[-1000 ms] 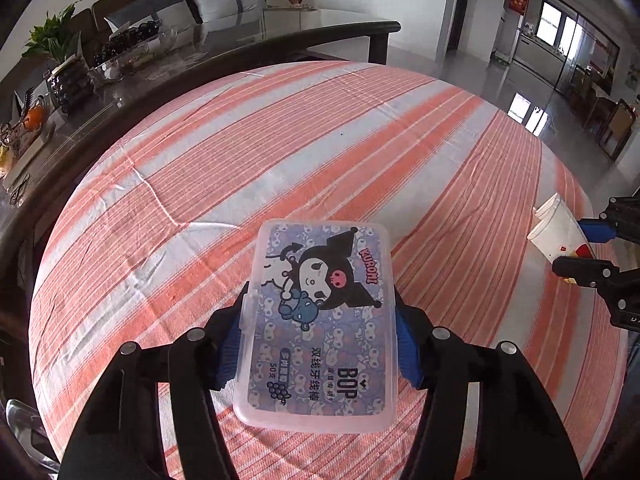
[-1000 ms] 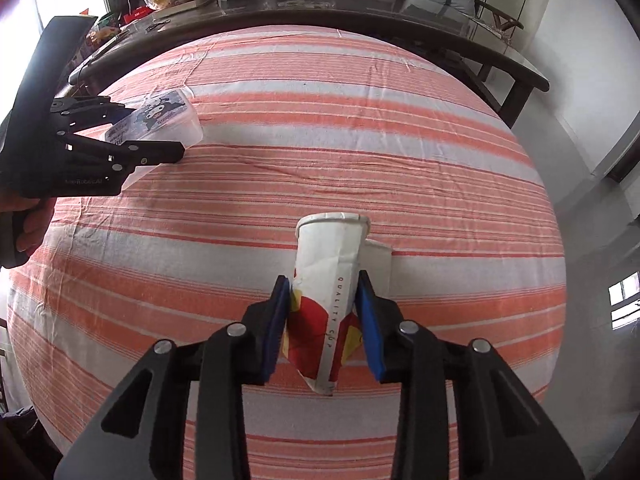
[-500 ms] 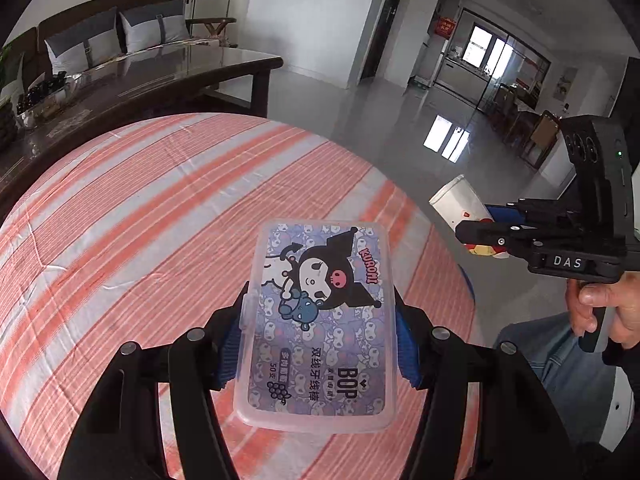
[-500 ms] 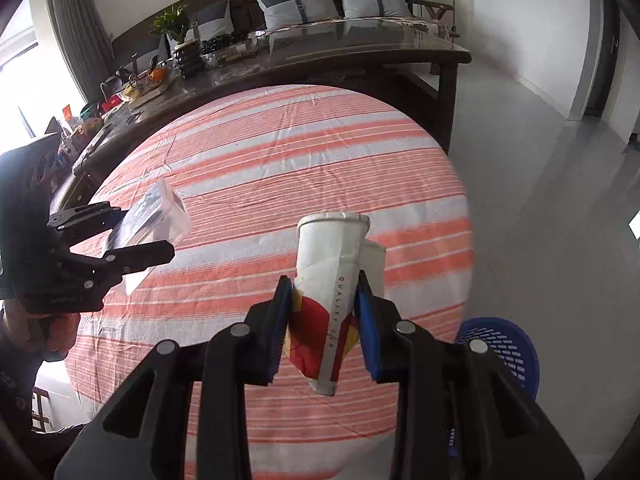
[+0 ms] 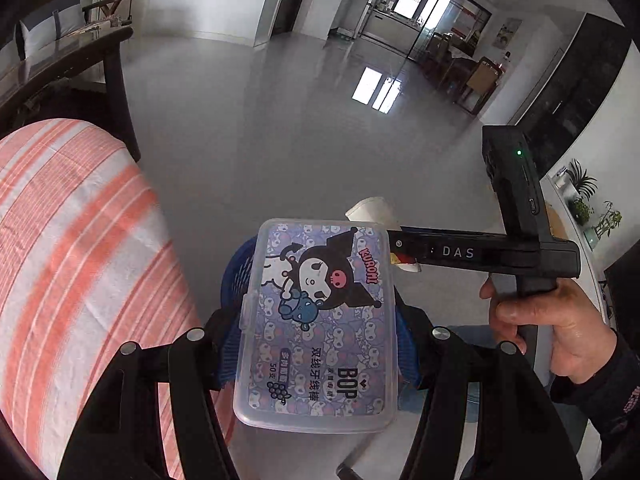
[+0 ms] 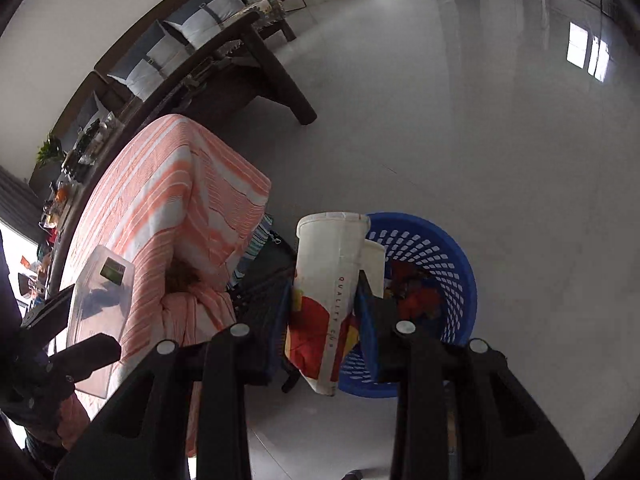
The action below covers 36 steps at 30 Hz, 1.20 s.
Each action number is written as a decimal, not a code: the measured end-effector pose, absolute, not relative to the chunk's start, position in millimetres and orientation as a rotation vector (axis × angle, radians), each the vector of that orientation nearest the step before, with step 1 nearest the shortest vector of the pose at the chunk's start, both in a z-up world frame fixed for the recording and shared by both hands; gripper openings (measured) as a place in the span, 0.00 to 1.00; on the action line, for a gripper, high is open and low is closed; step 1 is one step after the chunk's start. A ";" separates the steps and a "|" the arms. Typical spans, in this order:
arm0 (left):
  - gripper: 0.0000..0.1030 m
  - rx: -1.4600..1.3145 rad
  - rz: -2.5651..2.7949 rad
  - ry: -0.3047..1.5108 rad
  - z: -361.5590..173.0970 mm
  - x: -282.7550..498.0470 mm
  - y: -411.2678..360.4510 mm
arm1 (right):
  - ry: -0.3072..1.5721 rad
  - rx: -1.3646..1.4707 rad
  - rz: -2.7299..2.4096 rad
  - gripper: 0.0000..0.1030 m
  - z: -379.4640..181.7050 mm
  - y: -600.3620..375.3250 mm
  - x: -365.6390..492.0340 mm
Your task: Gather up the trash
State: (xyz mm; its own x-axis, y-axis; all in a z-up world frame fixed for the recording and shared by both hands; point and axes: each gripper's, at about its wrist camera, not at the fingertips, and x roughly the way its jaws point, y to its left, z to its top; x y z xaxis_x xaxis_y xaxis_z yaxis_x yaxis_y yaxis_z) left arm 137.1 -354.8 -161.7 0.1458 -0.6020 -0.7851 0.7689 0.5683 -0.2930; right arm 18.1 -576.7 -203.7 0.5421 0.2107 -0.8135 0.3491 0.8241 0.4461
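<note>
My left gripper (image 5: 316, 340) is shut on a clear plastic box (image 5: 320, 320) with a cartoon label, held off the table's edge. Behind the box a blue basket (image 5: 236, 268) shows partly. My right gripper (image 6: 326, 312) is shut on a flattened white paper cup (image 6: 332, 280) with red and yellow print, held at the rim of the blue slotted basket (image 6: 436, 256) on the floor. The basket holds colourful scraps. In the left wrist view the right gripper (image 5: 394, 254) and the cup (image 5: 372, 210) sit just right of the box. In the right wrist view the box (image 6: 100, 304) appears at far left.
The table with the orange-and-white striped cloth (image 6: 160, 208) stands left of the basket, a dark bag (image 6: 264, 276) at its foot. A dark wooden bench (image 6: 248, 68) with cushions lies beyond. A person's hand (image 5: 536, 320) holds the right gripper's handle. Grey tiled floor (image 6: 480, 120) stretches behind.
Both grippers swung off the striped table toward the floor, carrying the box and the cup. The blue basket has come into view under the cup. Both grips stayed the same.
</note>
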 end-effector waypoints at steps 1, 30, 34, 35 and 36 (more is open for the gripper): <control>0.59 0.203 -0.992 1.037 -170.2 138.7 -364.1 | 1.014 0.662 -0.097 0.30 -213.4 -584.9 17.8; 0.95 0.322 -0.740 0.628 -96.7 45.3 -359.7 | 0.714 0.471 -0.364 0.96 -136.1 -572.6 -83.6; 0.95 0.381 -0.664 0.551 -87.5 18.8 -351.0 | 0.548 0.323 -0.356 0.96 -99.5 -530.4 -126.8; 0.95 0.380 -0.689 0.559 -86.6 15.4 -350.1 | 0.579 0.323 -0.351 0.96 -100.2 -527.4 -129.3; 0.95 0.368 -0.703 0.575 -86.3 12.6 -348.5 | 0.637 0.328 -0.346 0.96 -103.6 -527.3 -127.9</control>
State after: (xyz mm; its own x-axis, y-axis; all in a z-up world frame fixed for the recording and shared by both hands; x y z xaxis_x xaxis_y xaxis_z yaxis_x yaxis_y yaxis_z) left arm 12.6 -348.5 -86.3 0.6195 -0.4984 -0.6065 0.6936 0.7093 0.1257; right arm -127.9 -527.3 -103.6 0.7505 -0.2118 -0.6260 0.4099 0.8922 0.1896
